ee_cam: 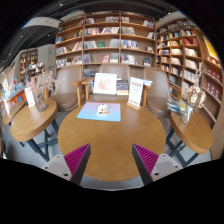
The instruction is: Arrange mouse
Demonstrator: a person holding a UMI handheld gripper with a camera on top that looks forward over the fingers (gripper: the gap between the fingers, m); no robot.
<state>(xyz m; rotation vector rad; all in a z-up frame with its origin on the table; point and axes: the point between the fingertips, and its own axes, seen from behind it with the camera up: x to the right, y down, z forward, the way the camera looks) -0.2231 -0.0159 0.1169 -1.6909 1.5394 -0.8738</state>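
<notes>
Two magenta-padded fingers (78, 157) of the gripper (110, 160) stand wide apart, with only bare tabletop between them; they hold and touch nothing. Just ahead spreads the round wooden table (110, 140). Beyond the fingers, toward its far side, lies a blue mat (103, 112) with a small dark thing on it, which may be the mouse (99, 108), though it is too small to be sure. Behind it stand a white card (104, 84) and an upright sign (135, 92), then bookshelves (105, 35). By my judgement the task is barely begun: the approach, the grasp and the placing all remain.
</notes>
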